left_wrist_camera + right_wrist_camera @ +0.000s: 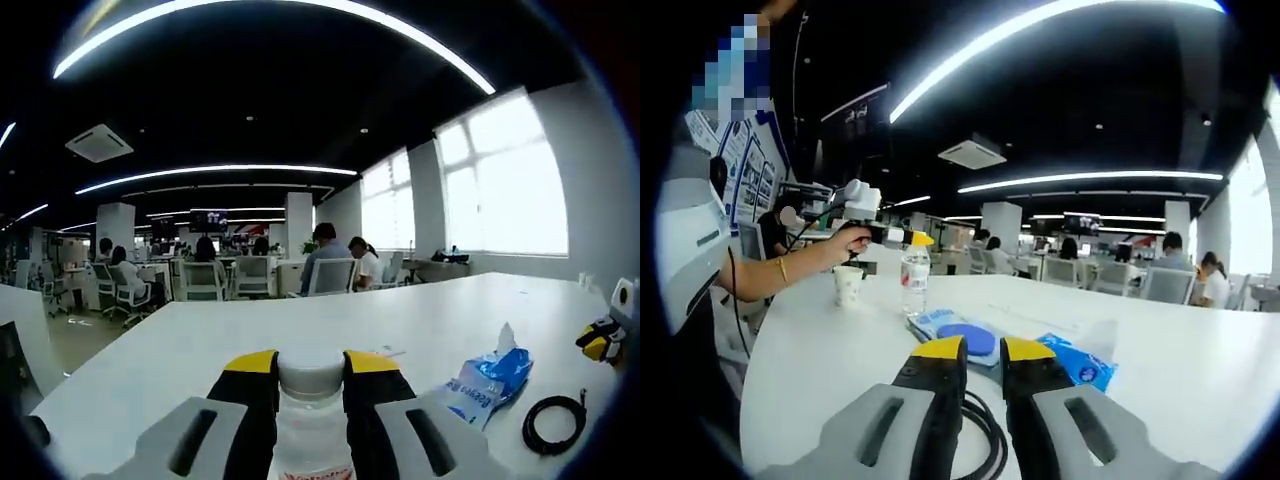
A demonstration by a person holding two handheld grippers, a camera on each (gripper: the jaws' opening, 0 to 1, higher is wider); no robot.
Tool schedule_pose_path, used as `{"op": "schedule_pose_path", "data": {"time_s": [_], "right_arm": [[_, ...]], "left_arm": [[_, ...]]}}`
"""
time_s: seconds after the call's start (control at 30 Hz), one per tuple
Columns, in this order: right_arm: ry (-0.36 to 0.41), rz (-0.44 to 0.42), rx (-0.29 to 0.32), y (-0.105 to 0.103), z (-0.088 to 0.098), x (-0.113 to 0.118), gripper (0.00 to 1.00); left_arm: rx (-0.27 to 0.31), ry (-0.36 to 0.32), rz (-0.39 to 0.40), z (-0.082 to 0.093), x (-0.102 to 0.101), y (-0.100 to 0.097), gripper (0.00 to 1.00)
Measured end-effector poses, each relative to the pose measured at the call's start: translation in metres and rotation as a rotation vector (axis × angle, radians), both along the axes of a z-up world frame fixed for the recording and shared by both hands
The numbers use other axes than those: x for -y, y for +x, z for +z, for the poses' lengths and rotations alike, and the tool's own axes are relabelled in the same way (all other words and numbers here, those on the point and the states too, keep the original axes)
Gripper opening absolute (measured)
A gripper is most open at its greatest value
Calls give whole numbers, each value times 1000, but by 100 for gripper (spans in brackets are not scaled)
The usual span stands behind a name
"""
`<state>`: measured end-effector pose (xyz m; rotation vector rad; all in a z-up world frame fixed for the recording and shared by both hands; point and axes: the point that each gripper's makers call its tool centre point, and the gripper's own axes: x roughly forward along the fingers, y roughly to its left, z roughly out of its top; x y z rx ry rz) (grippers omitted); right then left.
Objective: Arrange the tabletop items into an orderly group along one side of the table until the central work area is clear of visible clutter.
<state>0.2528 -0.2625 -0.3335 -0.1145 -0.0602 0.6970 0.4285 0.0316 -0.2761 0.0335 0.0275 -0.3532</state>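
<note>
Left gripper (311,372) is clamped on the clear plastic bottle with white cap (311,420), held above the white surface (330,325). Right gripper (983,352) is nearly closed, holding nothing, over the coiled black cable (978,425); blue tissue pack (1078,364) lies just beside

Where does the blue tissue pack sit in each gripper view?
Left gripper view: the blue tissue pack lies on the white table, lower right, just right of the left gripper, with the black cable coil further right.
Right gripper view: it lies right of centre, just beyond the right gripper.
Shared landmark: the black cable coil, here under the gripper's jaws; also the water bottle held by the left gripper.
</note>
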Motion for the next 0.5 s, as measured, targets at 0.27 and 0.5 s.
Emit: {"op": "schedule_pose_path", "data": {"time_s": [0.27, 0.5], "right_arm": [[3, -8, -6, -4, -4, 3, 10], [4, -6, -14, -6, -8, 2, 10]], "left_arm": [[-7, 6, -10, -5, 7, 4, 22], [35, 25, -10, -4, 8, 4, 23]]}}
